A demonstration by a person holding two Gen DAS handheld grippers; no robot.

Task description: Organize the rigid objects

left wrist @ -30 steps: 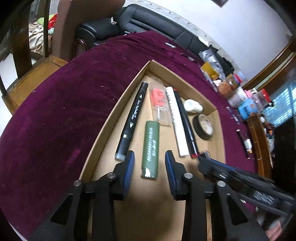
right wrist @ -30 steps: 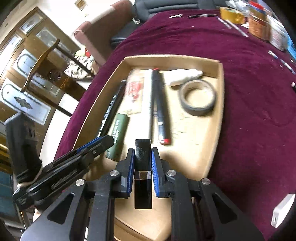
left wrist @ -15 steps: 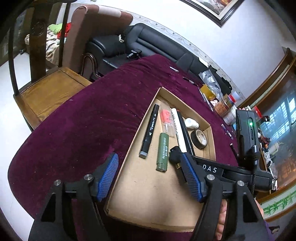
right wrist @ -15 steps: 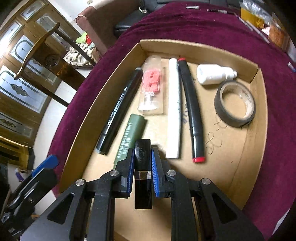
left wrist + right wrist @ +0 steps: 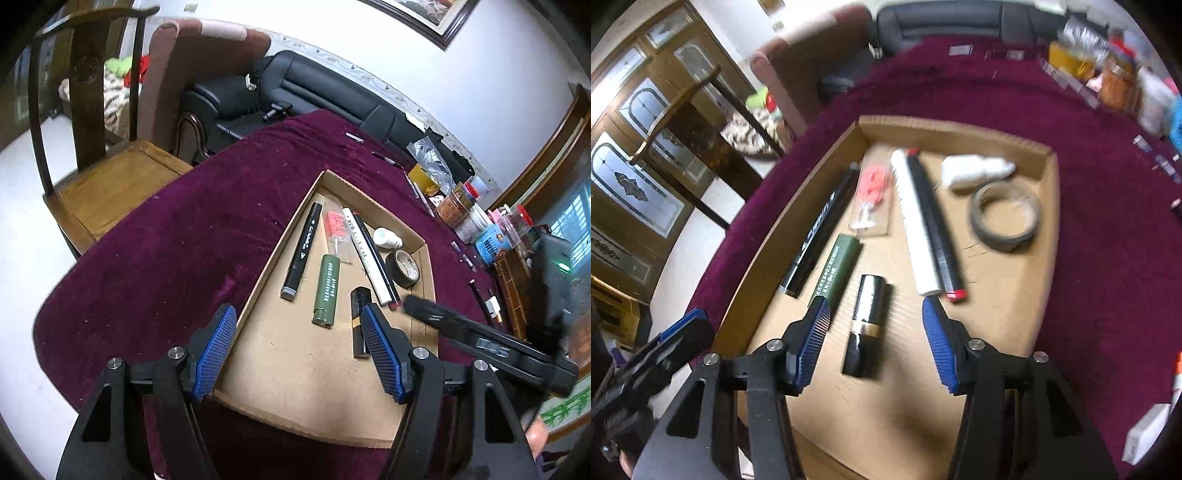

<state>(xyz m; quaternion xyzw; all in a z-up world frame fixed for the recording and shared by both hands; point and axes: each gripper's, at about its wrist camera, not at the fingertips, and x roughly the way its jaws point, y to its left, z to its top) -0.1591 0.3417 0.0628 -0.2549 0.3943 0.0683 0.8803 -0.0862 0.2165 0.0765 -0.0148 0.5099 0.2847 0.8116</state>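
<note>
One cardboard tray [image 5: 1048,192] on the table [image 5: 155,258], eight things in it. Markers: two, a black one [image 5: 816,232] by the tray's left wall and a black one with red ends [image 5: 936,229] near the tray's middle. One white stick [image 5: 914,221] touching the red-ended marker. One clear packet with red contents [image 5: 871,195] between black marker and white stick. One green tube [image 5: 836,267], one black-and-gold tube [image 5: 866,325] beside it at the tray's near end. One white bottle [image 5: 971,170] at the tray's far wall. One tape roll [image 5: 1004,214] just in front of the bottle. Tools: two, the left tool [image 5: 299,350] and the right tool [image 5: 875,338]. Jars and boxes beyond the tray's right side: too blurred to count.
</note>
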